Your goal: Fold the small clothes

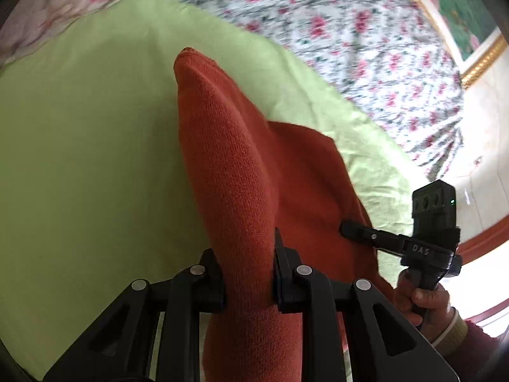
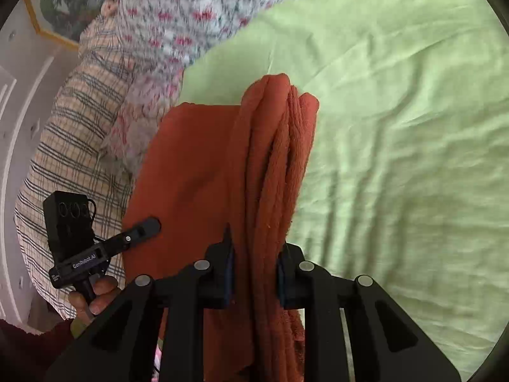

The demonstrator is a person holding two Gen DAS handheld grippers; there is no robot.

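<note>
Rust-red cloth [image 1: 235, 172] is seen bunched betw. the fingers of the left gripper [image 1: 249, 273] in the left wrist view, jaws clamped on a thick fold. The fold is held up, w/ the rest draped down onto a green sheet [image 1: 89, 133]. The right gripper [image 1: 353, 230] is seen at lower right, tip against the cloth edge; jaw state can't be told there. Floral bedding [image 1: 350, 38] is noted beyond the sheet.

Right wrist view: the same cloth [image 2: 267, 165] is shown gathered in several layers, pinched betw. the right gripper's [image 2: 256, 273] jaws. A flat part is spread to the left over the green sheet [image 2: 407, 146]. The left gripper [image 2: 151, 226] is seen touching that flat part. A plaid fabric [image 2: 73, 146] is noted at far left, beside the floral bedding [image 2: 178, 9].
</note>
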